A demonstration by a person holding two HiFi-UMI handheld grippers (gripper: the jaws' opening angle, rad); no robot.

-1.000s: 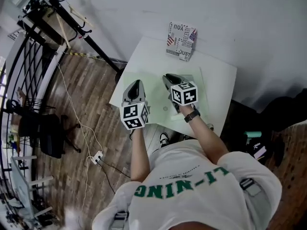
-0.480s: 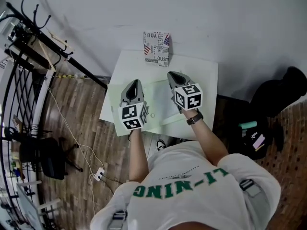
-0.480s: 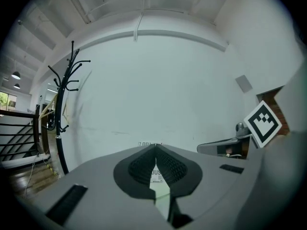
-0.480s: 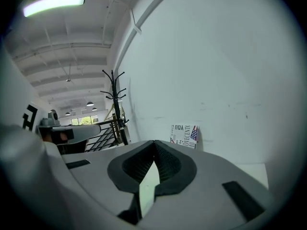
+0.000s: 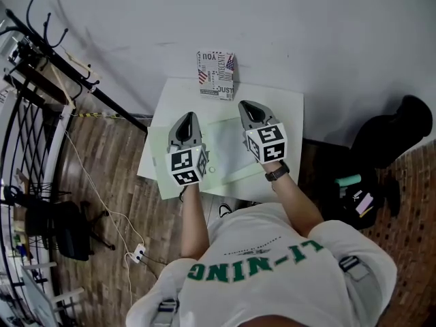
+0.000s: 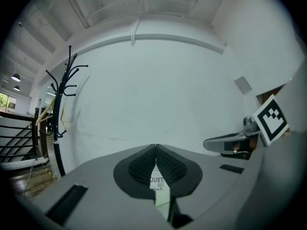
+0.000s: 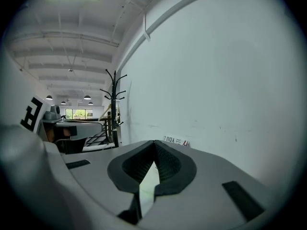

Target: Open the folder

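Note:
A pale green folder (image 5: pixel 226 147) lies flat and closed on the white table (image 5: pixel 289 114); a small round snap (image 5: pixel 211 169) shows near its front edge. My left gripper (image 5: pixel 188 118) hovers over the folder's left side, its tips meeting (image 6: pixel 156 148) with nothing between them. My right gripper (image 5: pixel 244 105) hangs over the folder's far right corner, also shut (image 7: pixel 154 143) and empty. Through the gap under each pair of jaws only a strip of green folder shows. Both grippers point toward the wall.
A printed box (image 5: pixel 216 75) stands at the table's far edge against the white wall, and it shows through the left jaws' gap (image 6: pixel 156 181). A black coat rack (image 5: pixel 61 60) leans at the left. A dark bag (image 5: pixel 395 138) sits on the floor at the right. A cable and power strip (image 5: pixel 136 254) lie on the wooden floor.
Both grippers have moved away from the person, out over the folder toward the wall, and have risen a little. The folder still lies flat.

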